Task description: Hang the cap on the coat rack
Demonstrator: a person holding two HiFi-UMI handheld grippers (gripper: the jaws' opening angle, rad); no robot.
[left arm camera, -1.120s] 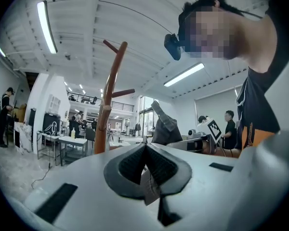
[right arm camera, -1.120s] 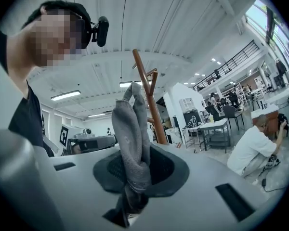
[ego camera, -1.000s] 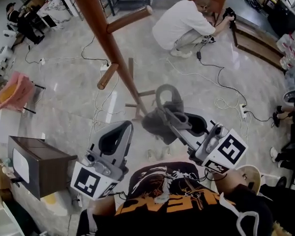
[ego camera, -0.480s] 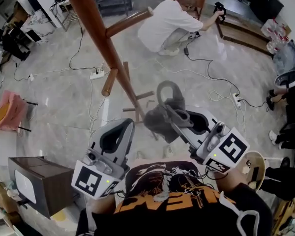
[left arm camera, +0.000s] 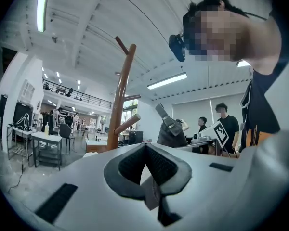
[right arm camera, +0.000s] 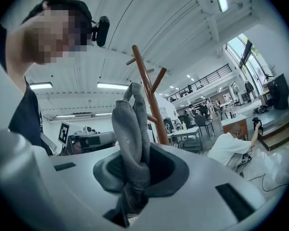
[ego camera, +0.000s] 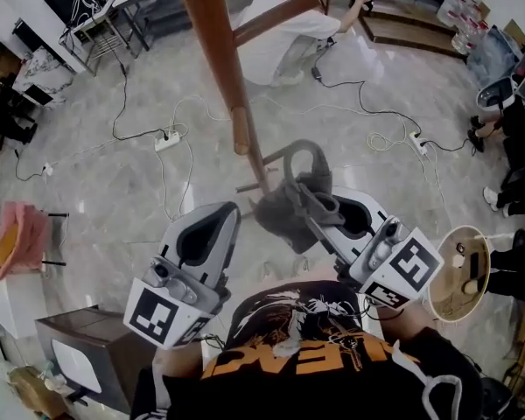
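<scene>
The wooden coat rack [ego camera: 214,33] runs from the top of the head view down to its feet beside the cap, with one short peg [ego camera: 239,129] and a longer one [ego camera: 276,20]. A grey cap [ego camera: 290,201] hangs bunched from my right gripper [ego camera: 311,201], which is shut on its fabric. In the right gripper view the cap [right arm camera: 130,124] stands up between the jaws, with the coat rack [right arm camera: 147,85] just behind it. My left gripper [ego camera: 223,213] is shut and empty, to the left of the cap. The left gripper view shows the coat rack [left arm camera: 123,95] ahead of the left gripper [left arm camera: 145,148].
A person in a white shirt [ego camera: 276,46] crouches on the floor beyond the rack. Cables and a power strip [ego camera: 166,138] lie on the grey floor. A brown cabinet [ego camera: 79,348] stands at lower left and a round wooden stool [ego camera: 459,274] at the right.
In the head view the rack's pole and pegs have slid to the right and now stand straight above the cap. Both grippers moved level toward the rack; the right one's grip on the cap is unchanged.
</scene>
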